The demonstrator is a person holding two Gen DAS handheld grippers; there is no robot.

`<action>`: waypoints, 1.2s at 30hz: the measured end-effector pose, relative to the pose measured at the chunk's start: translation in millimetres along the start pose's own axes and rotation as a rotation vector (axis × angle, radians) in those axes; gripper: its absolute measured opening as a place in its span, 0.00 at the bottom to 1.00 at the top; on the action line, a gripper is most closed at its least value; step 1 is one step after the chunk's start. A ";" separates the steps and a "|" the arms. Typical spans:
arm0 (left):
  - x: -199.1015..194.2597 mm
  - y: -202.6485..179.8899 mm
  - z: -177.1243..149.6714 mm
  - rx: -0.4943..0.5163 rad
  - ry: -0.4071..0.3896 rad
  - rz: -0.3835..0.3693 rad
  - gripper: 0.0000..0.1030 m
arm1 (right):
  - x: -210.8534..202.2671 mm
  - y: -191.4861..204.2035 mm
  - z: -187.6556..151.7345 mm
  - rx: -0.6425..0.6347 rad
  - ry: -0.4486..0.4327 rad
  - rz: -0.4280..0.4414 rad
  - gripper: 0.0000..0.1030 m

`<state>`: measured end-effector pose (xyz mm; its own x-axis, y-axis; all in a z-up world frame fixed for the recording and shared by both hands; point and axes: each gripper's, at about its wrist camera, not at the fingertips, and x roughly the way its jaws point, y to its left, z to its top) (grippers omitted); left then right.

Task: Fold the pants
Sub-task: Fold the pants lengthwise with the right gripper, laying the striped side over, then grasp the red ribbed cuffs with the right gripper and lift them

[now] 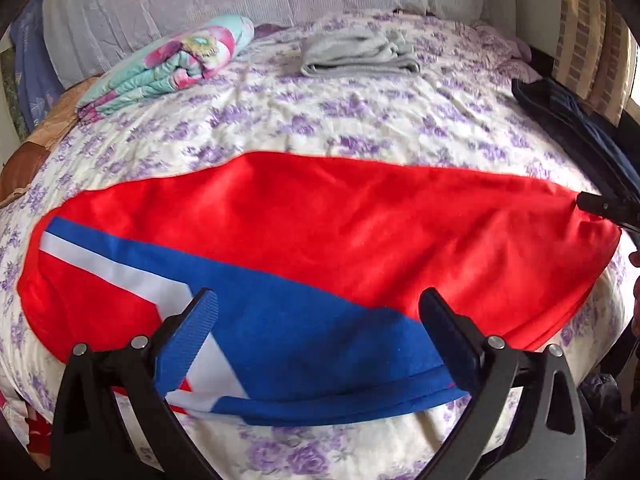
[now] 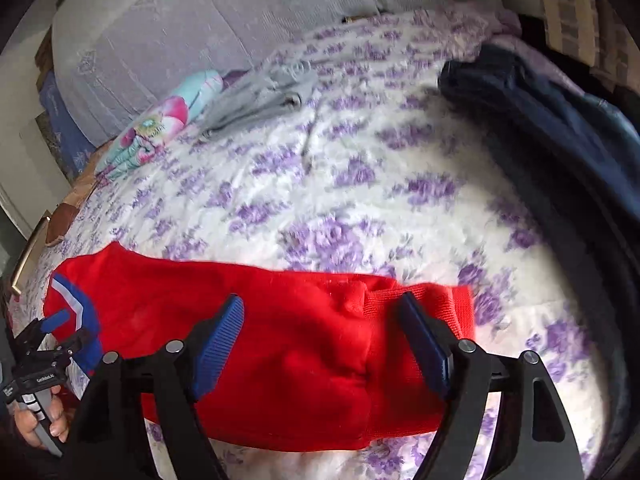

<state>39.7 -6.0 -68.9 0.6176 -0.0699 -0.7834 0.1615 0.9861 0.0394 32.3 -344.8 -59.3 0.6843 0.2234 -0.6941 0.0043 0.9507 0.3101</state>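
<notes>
Pants [image 1: 320,232] on floral bedspread [image 1: 360,120]

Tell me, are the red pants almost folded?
Partly. The red fleece pants with blue-and-white stripes lie flat in one long strip on the purple-flowered bedspread. Both the left hand-held gripper and right hand-held gripper hover open above them, gripping nothing. Folding end-to-end remains.
</notes>
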 end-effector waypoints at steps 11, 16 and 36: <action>16.8 8.0 -0.7 -0.064 0.040 -0.014 0.96 | -99.3 -19.8 -32.3 0.118 -0.172 -0.012 0.86; -13.8 25.7 5.7 -0.160 -0.067 -0.062 0.96 | -87.5 -40.7 -67.8 0.269 -0.108 0.101 0.86; -24.4 55.9 -4.3 -0.267 -0.077 -0.089 0.96 | -32.1 -38.0 -63.2 0.371 -0.129 0.180 0.45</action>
<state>30.3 51.5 -50.3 0.6683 -0.1588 -0.7268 0.0157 0.9798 -0.1996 -35.9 -374.5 -89.8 0.7834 0.3279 -0.5280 0.1221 0.7518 0.6480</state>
